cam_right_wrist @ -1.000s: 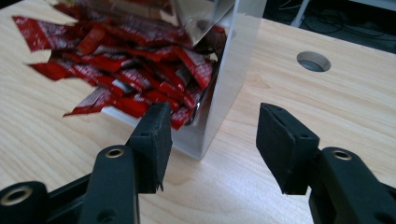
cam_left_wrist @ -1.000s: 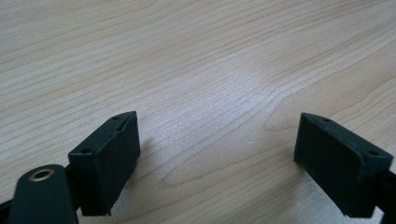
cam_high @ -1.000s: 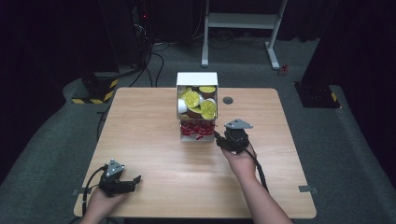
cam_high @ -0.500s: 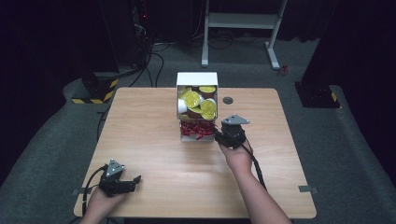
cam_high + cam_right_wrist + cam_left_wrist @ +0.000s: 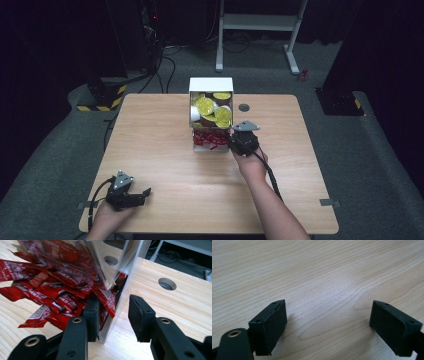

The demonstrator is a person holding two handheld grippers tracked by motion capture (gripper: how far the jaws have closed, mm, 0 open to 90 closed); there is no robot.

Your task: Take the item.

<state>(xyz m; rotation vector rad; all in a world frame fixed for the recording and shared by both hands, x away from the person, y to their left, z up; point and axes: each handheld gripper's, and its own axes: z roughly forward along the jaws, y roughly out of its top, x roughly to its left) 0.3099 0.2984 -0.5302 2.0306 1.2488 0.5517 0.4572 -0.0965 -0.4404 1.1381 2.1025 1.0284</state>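
The left tool (image 5: 131,194) rests near the table's (image 5: 165,165) front left corner, jaws wide with nothing between. The right tool (image 5: 112,315) has just been narrowing, its jaws straddling the side wall of the clear dispenser box (image 5: 117,272) mid-table; red sauce packets (image 5: 50,292) spill from its bottom.

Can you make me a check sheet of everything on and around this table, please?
Surface: wooden table, with a round hole.
Job's things: white box holding yellow-lidded cups; red packets spill from its clear lower part.
Clutter: nothing seen.
Grippers: right gripper straddles the box's side wall, one jaw among the packets, one outside; its jaws have just been closing, and the outer one stands off the wall. Left gripper is open over bare wood.
Cables: one trails from each gripper; more lie on the floor behind.
Surroundings: grey carpet, white stand, dark room.
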